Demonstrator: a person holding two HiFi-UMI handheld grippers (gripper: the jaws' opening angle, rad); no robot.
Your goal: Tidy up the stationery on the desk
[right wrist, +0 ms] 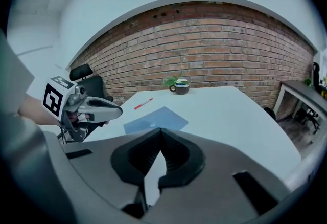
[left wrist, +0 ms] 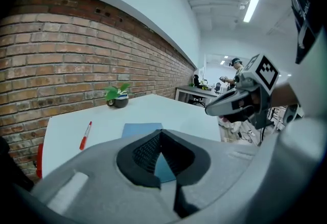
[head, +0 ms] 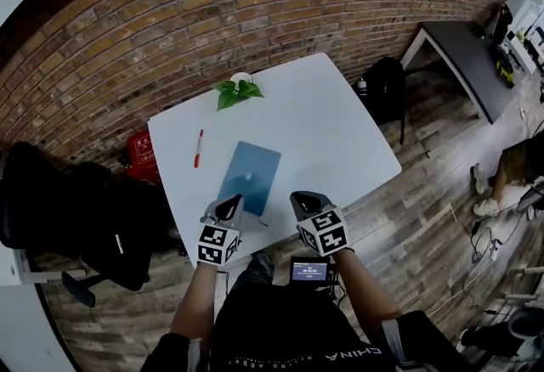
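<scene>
A blue notebook (head: 249,177) lies flat on the white desk (head: 340,132), near its front edge. A red pen (head: 198,148) lies to the notebook's left, apart from it. Both grippers hover at the front edge, empty. My left gripper (head: 228,209) sits just over the notebook's near corner and my right gripper (head: 308,202) is to the notebook's right. In the left gripper view the jaws (left wrist: 161,133) meet at the tips, with the notebook (left wrist: 143,130) and pen (left wrist: 85,136) beyond. The right gripper (right wrist: 161,131) is shut too, facing the notebook (right wrist: 156,119) and pen (right wrist: 143,104).
A small potted plant (head: 239,90) stands at the desk's far edge by the brick wall. A black office chair (head: 102,217) is at the left, a red box (head: 140,149) on the floor beside it. A black bag (head: 387,86) and a dark desk (head: 463,56) are at the right.
</scene>
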